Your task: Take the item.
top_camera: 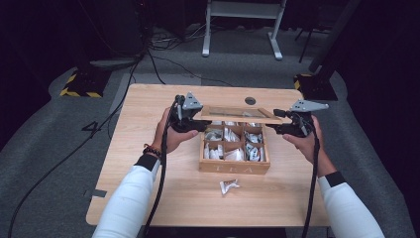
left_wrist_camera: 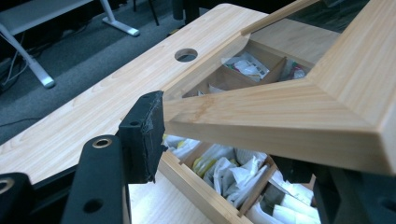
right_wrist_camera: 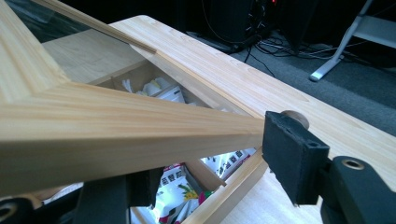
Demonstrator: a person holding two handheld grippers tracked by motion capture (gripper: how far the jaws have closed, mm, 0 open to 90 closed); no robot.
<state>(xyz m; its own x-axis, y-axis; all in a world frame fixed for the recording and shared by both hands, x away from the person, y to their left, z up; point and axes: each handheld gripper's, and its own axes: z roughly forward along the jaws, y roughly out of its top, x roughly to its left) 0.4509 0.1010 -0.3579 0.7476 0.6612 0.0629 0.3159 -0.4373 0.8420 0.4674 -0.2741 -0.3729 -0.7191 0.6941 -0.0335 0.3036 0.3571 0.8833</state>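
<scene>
The job in hand is the lid [top_camera: 240, 115] of the wooden tea box [top_camera: 235, 167]. The box sits in the middle of the tabletop [top_camera: 148, 148], full of little tea bags [left_wrist_camera: 233, 170]. The lid is up in the air over the back half of the box, tilted, with one side in each of the person's tools. It looks like the step of swinging the lid on its back edge, most likely easing it down to shut the box.

The left tongs [top_camera: 200, 124] are at the lid's left side. They are a little way apart, with the lid's wooden frame between them. In the left gripper view one black pad [left_wrist_camera: 147, 135] touches the thin edge of the frame, and the other jaw sits low, under the wood.

The right tongs [top_camera: 278, 122] are at the lid's right side, also partly apart, with the frame between them. In the right gripper view one pad [right_wrist_camera: 289, 154] touches the end of the frame's edge, and the other jaw is down below the lid.

On both sides the lower jaw is hidden by the wood, so I cannot tell if the tongs squeeze the lid or just carry it.

Next, both hands need to go down together and slowly, keeping the lid level from side to side, so it lands flat on the box and pinches no tea bag. One loose tea bag [top_camera: 229, 186] lies on the tabletop just in front of the box.
</scene>
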